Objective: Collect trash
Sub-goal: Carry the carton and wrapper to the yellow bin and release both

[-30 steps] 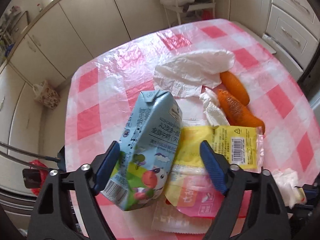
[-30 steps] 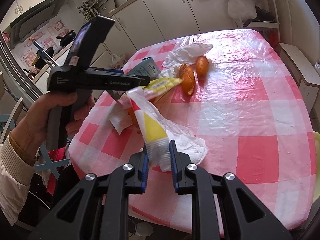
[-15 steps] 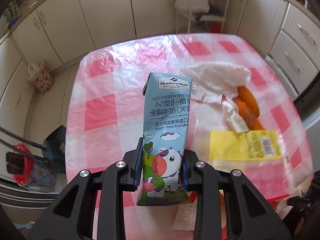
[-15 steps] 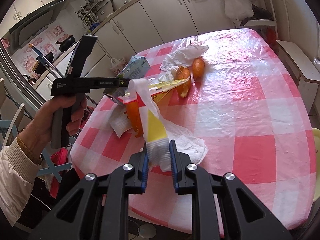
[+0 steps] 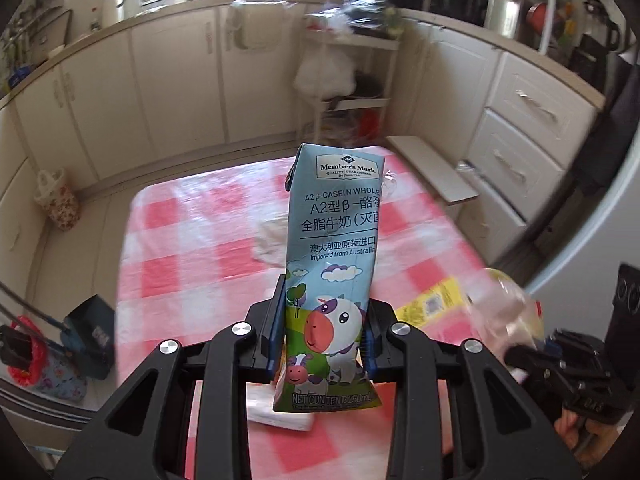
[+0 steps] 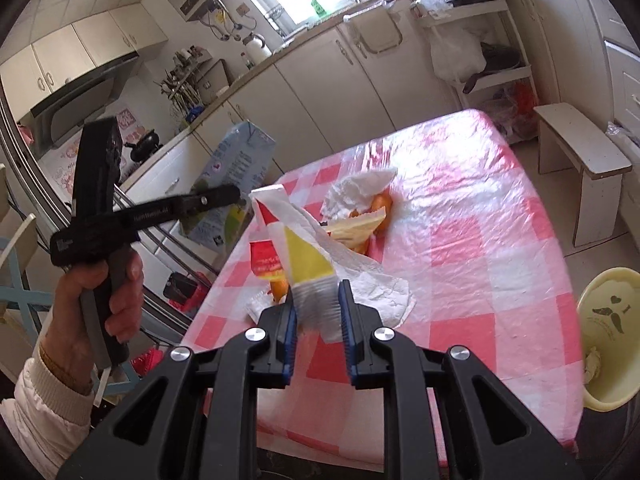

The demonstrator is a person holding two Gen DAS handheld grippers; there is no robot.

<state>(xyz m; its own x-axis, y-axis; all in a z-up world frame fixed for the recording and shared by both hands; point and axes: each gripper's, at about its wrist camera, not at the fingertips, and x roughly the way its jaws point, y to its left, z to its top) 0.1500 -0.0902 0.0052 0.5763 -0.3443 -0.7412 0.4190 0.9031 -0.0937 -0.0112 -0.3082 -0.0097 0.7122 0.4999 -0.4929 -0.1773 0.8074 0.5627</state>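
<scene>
Left gripper [image 5: 323,330] — jaws clamped on the upright milk carton [image 5: 334,276], held above the checked table [image 5: 188,264]. Right gripper [image 6: 318,314] pinches a yellow-and-white wrapper [image 6: 298,248] over tissue [image 6: 372,280] and orange peel [image 6: 380,206]. Beside the table, a yellow bin [image 6: 612,328] — crumpled paper inside.

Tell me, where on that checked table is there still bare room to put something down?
The table's right half, from the white napkin to the edge by the yellow bin, is bare. The left side is crowded with orange peels, wrappers and tissues.
</scene>
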